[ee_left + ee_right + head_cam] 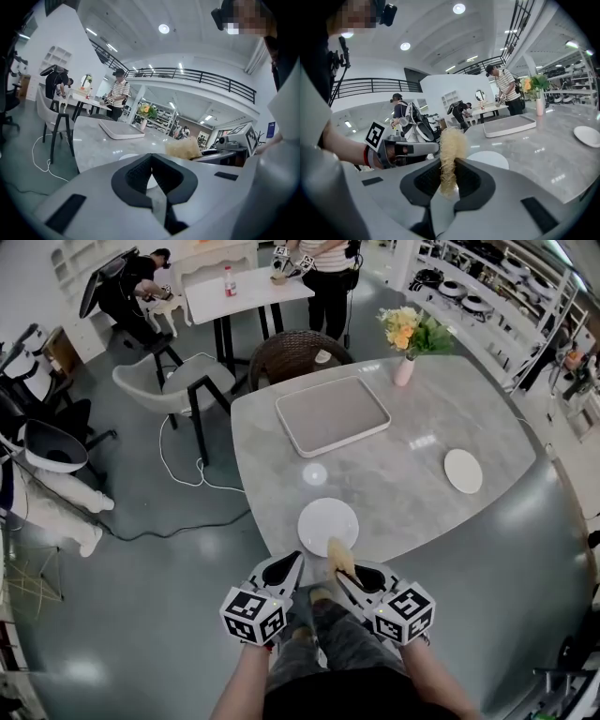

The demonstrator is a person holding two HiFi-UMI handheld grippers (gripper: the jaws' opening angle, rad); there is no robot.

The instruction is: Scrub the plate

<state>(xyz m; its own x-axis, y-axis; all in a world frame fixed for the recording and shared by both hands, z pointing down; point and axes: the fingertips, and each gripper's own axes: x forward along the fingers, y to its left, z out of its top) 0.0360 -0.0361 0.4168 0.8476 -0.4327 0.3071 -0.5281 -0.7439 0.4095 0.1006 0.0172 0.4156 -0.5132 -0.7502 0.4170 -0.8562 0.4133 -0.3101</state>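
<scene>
We pinch the fibrous scrubber (451, 154) in the right gripper (351, 570), ready for rubbing | left gripper (283, 570): jaws pressed together, empty | white plate (323, 519) sits at the near edge of the table (412, 460), within our reach.

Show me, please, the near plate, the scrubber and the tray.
Near plate (326, 523): head view, its centre.
Scrubber (451, 145): right gripper view, its upper fibres.
Tray (333, 414): head view, its bare middle.

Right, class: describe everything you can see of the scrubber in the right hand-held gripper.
The scrubber is a pale yellow, fibrous tuft. It stands upright, pinched at its lower part by the shut right hand-held gripper, its top sticking out past the jaws. It is by the near rim of the white plate; contact unclear.
</scene>
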